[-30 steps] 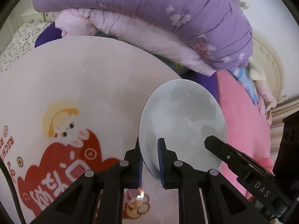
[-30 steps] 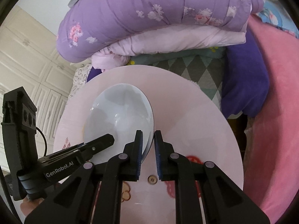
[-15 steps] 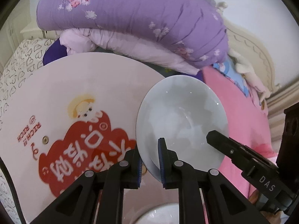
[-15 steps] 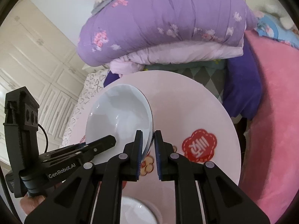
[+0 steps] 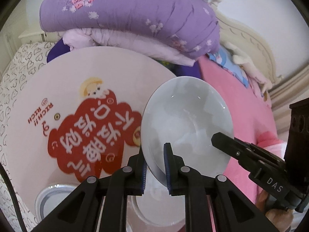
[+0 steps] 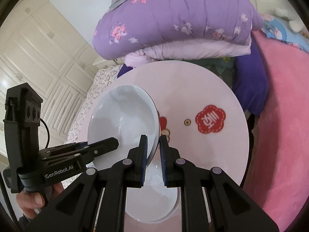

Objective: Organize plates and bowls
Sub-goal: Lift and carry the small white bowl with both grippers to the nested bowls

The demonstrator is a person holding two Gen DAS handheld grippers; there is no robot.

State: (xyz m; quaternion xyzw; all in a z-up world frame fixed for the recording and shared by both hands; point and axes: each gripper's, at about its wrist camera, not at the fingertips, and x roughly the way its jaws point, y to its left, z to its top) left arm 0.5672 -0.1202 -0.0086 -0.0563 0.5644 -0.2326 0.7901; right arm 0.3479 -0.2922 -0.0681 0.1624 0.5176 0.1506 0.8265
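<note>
**Bowl in the air, both claws on its rim**
Over the round pink tabletop the pale bowl hangs tilted, left claw and right claw each clenched on opposite edges. Below waits a white plate and a metal dish; nothing looks stacked yet, so most sorting remains.

- We note a round pink table with a red cartoon print and a brass screw head near the centre.
- On it at the near edge: a white plate; beside it, toward the left edge, a metal-rimmed dish.
</note>
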